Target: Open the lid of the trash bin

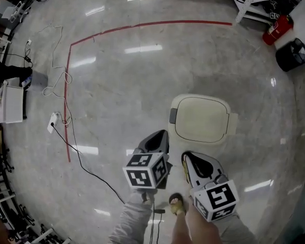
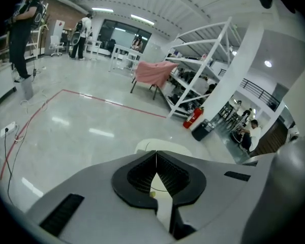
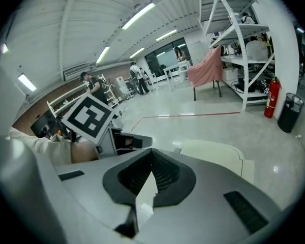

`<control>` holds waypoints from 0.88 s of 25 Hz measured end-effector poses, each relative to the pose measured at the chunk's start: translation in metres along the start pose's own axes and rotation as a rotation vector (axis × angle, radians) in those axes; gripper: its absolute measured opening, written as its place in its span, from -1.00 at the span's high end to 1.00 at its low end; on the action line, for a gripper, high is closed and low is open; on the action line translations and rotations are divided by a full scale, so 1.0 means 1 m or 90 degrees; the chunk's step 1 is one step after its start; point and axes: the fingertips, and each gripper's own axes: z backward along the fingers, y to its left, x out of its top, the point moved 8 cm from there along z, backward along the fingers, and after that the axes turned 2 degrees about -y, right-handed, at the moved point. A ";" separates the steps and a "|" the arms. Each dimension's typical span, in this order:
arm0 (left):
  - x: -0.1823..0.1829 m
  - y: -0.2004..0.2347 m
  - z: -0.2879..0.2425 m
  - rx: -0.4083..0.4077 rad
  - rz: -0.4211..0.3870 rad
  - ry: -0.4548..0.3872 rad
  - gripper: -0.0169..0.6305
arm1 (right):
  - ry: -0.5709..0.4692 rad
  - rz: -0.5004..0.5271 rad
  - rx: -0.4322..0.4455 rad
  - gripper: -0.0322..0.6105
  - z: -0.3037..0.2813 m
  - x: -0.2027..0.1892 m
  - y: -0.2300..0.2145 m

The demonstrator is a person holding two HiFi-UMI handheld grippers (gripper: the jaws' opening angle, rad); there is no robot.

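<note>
Two handheld grippers fill the bottom of the head view, side by side; the left gripper [image 1: 161,135] has its jaws pressed together with nothing between them; the right gripper [image 1: 185,159] is likewise closed and empty; both point toward the trash bin [image 1: 201,117], which stands on the glossy floor [image 1: 117,85] near their tips, its cream lid [image 1: 203,105] lying flat and shut; farther off, a red tape line [image 1: 142,27] crosses the floor.

Glossy floor [image 1: 142,85], matt plastic trash bin [image 1: 201,118]
</note>
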 end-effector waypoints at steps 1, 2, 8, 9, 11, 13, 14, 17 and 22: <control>-0.003 0.007 -0.010 -0.001 0.006 0.005 0.92 | 0.002 -0.004 0.000 0.90 -0.005 -0.005 -0.003; -0.005 0.013 -0.021 -0.004 0.011 0.012 0.81 | 0.004 -0.009 0.001 0.90 -0.009 -0.009 -0.006; -0.017 0.046 -0.074 -0.016 0.017 0.051 0.53 | 0.018 -0.039 0.010 0.90 -0.023 -0.033 -0.011; -0.018 0.049 -0.082 -0.021 0.021 0.059 0.46 | 0.019 -0.040 0.014 0.90 -0.024 -0.036 -0.011; -0.019 0.055 -0.095 -0.024 0.024 0.069 0.43 | 0.023 -0.044 0.020 0.90 -0.025 -0.042 -0.010; -0.019 0.060 -0.105 -0.018 0.020 0.076 0.43 | 0.028 -0.048 0.024 0.90 -0.025 -0.048 -0.009; -0.019 0.062 -0.110 -0.017 0.018 0.081 0.43 | 0.032 -0.050 0.026 0.90 -0.025 -0.052 -0.008; -0.021 0.067 -0.122 -0.017 0.013 0.096 0.42 | 0.047 -0.059 0.032 0.90 -0.026 -0.064 -0.004; -0.026 0.072 -0.134 -0.014 0.011 0.115 0.42 | 0.056 -0.066 0.041 0.90 -0.028 -0.074 -0.002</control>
